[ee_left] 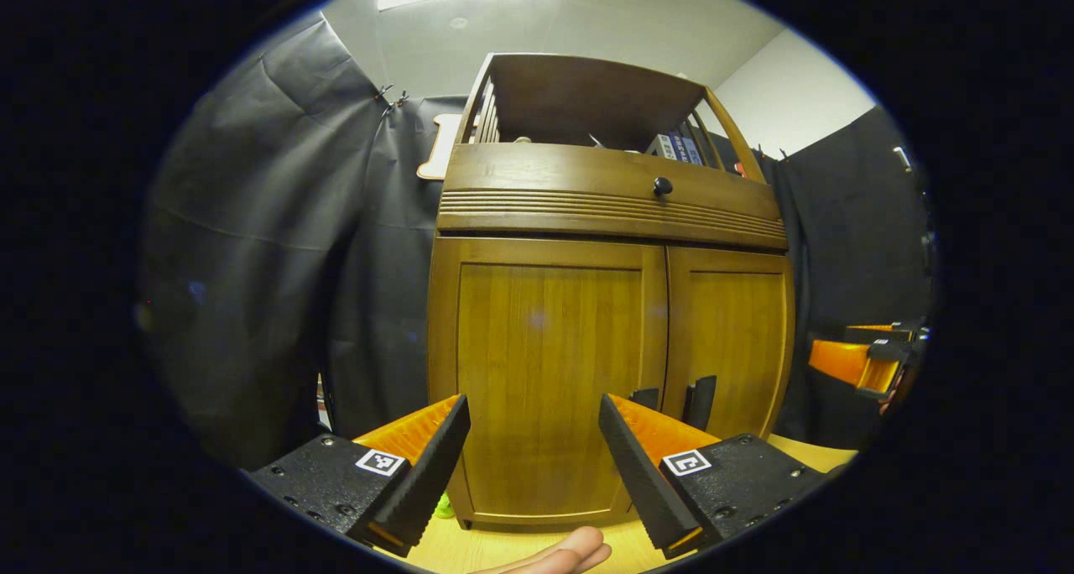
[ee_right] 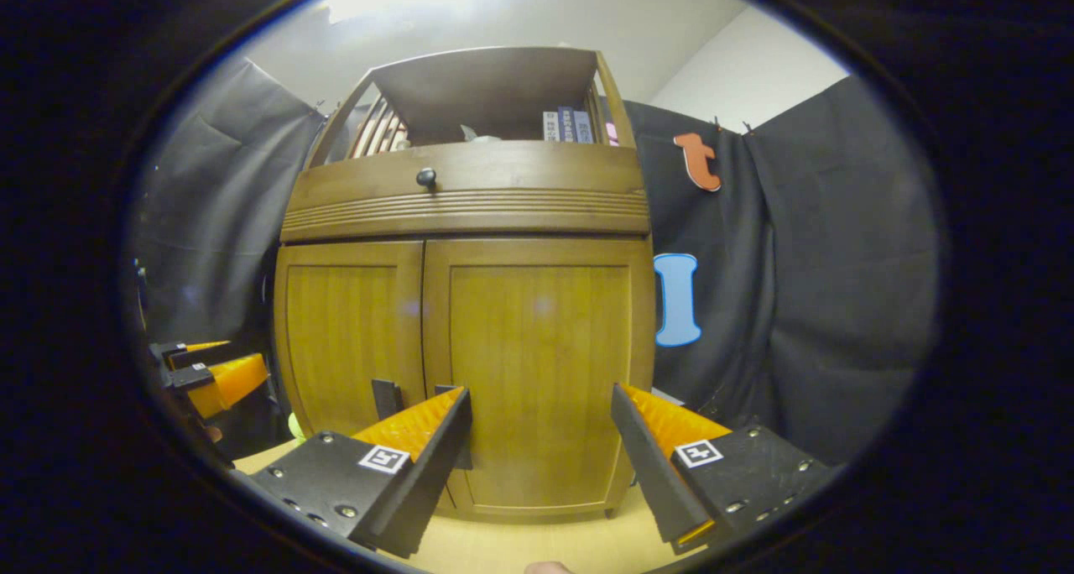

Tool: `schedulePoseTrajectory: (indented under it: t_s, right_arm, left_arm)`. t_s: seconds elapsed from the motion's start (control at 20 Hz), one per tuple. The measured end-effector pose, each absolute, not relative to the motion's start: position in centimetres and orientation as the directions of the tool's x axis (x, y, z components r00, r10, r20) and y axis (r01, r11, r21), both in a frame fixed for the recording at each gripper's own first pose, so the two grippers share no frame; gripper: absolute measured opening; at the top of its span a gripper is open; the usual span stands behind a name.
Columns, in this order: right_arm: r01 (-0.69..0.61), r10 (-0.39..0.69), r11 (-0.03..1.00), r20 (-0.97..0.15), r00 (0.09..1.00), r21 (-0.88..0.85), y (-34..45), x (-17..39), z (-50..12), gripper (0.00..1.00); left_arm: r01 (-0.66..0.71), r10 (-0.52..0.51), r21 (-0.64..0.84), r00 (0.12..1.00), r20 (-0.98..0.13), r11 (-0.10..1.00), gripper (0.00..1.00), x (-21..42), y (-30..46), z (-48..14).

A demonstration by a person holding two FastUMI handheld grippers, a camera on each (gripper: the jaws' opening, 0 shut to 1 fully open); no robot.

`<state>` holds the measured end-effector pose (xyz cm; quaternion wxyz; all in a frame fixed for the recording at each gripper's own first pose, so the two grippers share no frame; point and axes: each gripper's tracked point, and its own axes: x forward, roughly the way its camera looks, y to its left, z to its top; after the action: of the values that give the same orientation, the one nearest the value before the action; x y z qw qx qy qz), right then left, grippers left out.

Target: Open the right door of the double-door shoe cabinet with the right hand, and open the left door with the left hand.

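I had the shoe cabinet dead centre in the left gripper view, standing on a pale wooden surface, both doors flush and closed. The left door took up the middle of that frame, the right door sat just to its right, and two dark handles showed low down by the seam between them. My left gripper sat at the bottom of the frame with its orange-and-black fingers spread wide, gripping nothing, short of the left door. Each finger base wore a small black-and-white square marker, a pattern and not readable writing. A fingertip or two poked in at the bottom edge. The right gripper showed at the far right edge, orange, well apart from the cabinet front. In the right gripper view that gripper's own fingers at the bottom centre stood wide too, empty, facing the right door. Up top, a drawer front with a dark round knob ran above the doors, and on the open shelf I saw book spines with pale lettering, too small for me to read. The other gripper peeked in at the lower left of that view.
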<state>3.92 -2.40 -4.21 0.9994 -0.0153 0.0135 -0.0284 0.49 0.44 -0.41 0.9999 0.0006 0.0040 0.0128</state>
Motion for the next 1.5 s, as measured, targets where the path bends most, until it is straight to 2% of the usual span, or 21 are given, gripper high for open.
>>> schedulePoseTrajectory:
  t_s: [0.1, 0.15, 0.2, 0.25, 0.45, 0.55, 0.6, 0.65, 0.7, 0.8, 0.85, 0.9, 0.95, 1.05, 1.1, 1.15, 1.25, 1.35, 1.5]
  right_arm:
    - [0.055, -0.055, 0.998, -0.046, 0.997, -0.02, -2.0, 4.3, -5.1, 0.99]
    - [0.053, -0.053, 0.999, -0.057, 0.997, -0.013, -1.6, 4.5, -5.5, 0.99]
    - [0.049, -0.049, 0.999, -0.067, 0.997, -0.011, -1.3, 4.7, -6.0, 0.96]
    - [0.041, -0.042, 0.999, -0.076, 0.996, -0.01, -0.8, 5.2, -6.4, 0.99]
    - [0.011, -0.011, 1.0, -0.156, 0.988, 0.003, 1.4, 8.0, -9.8, 0.99]
    - [-0.04, 0.049, 0.998, -0.195, 0.98, 0.053, 3.5, 9.8, -11.5, 1.0]
    - [-0.042, 0.054, 0.997, -0.211, 0.976, 0.064, 3.7, 10.7, -12.5, 0.96]
    - [-0.042, 0.056, 0.997, -0.226, 0.972, 0.064, 4.2, 11.5, -13.2, 0.99]
    - [-0.045, 0.059, 0.997, -0.239, 0.969, 0.063, 4.6, 12.5, -14.0, 0.96]
    - [-0.053, 0.066, 0.997, -0.252, 0.965, 0.06, 5.3, 14.1, -15.2, 0.96]
    - [-0.047, 0.059, 0.998, -0.261, 0.964, 0.053, 5.4, 14.7, -15.7, 0.99]
    - [-0.033, 0.043, 0.999, -0.262, 0.964, 0.044, 5.2, 15.5, -16.0, 0.96]
    - [-0.021, 0.03, 0.999, -0.257, 0.966, 0.038, 4.9, 16.3, -16.2, 0.99]
    - [-0.023, 0.036, 0.998, -0.263, 0.964, 0.055, 5.0, 16.7, -16.9, 0.88]
    - [-0.08, 0.095, 0.995, -0.267, 0.959, 0.068, 6.1, 16.7, -17.1, 0.83]
    - [-0.124, 0.143, 0.989, -0.271, 0.952, 0.084, 7.2, 17.1, -17.7, 0.82]
    - [-0.149, 0.152, 0.988, -0.259, 0.954, 0.031, 7.4, 16.8, -17.4, 0.31]
    - [-0.173, 0.177, 0.984, -0.24, 0.955, 0.038, 7.3, 15.8, -16.9, 0.24]
    - [-0.227, 0.243, 0.969, -0.23, 0.942, 0.093, 7.3, 14.5, -16.3, 0.24]
  left_arm:
    - [-0.01, 0.01, 0.004, 1.0, 0.001, 1.0, 0.96, 0.0, 0.1, -0.1]
    - [-0.003, 0.003, -0.007, 1.0, 0.001, 1.0, 0.92, -0.1, 0.0, 0.0]
    - [0.005, -0.005, -0.015, 1.0, 0.002, 1.0, 0.93, -0.1, -0.1, 0.2]
    - [0.008, -0.008, -0.009, 1.0, 0.005, 1.0, 0.92, -0.3, -0.1, 0.4]
    - [-0.001, 0.001, -0.006, 1.0, 0.024, 1.0, 0.92, -0.3, 0.5, 1.0]
    - [-0.009, 0.009, -0.011, 1.0, 0.021, 1.0, 0.92, -0.3, 1.1, 1.0]
    - [-0.014, 0.014, -0.017, 1.0, 0.016, 1.0, 0.92, -0.2, 1.4, 0.9]
    - [-0.017, 0.018, -0.021, 1.0, 0.015, 1.0, 0.92, -0.1, 1.7, 1.0]
    - [-0.023, 0.024, -0.023, 1.0, 0.017, 0.999, 0.92, -0.1, 2.0, 1.0]
    - [-0.034, 0.035, -0.024, 0.999, 0.02, 0.999, 0.96, -0.1, 2.5, 1.1]
    - [-0.037, 0.037, -0.025, 0.999, 0.022, 0.999, 0.96, 0.0, 2.6, 1.3]
    - [-0.038, 0.038, -0.026, 0.999, 0.02, 0.999, 0.93, 0.2, 2.7, 1.2]
    - [-0.036, 0.037, -0.027, 0.999, 0.02, 0.999, 0.93, 0.3, 2.7, 1.2]
    - [-0.029, 0.03, -0.03, 0.999, 0.02, 0.999, 0.93, 0.4, 2.6, 1.2]
    - [-0.025, 0.026, -0.033, 1.0, 0.018, 0.999, 0.93, 0.6, 2.6, 1.1]
    - [-0.026, 0.027, -0.035, 1.0, 0.013, 0.999, 0.93, 0.7, 2.6, 1.0]
    - [-0.032, 0.032, -0.034, 0.999, 0.0, 0.999, 0.93, 1.1, 2.6, 0.5]
    - [-0.042, 0.041, -0.032, 0.999, -0.016, 0.999, 0.96, 1.4, 2.7, 0.0]
    - [-0.051, 0.05, -0.024, 0.998, -0.032, 0.998, 0.92, 1.9, 2.7, -0.8]
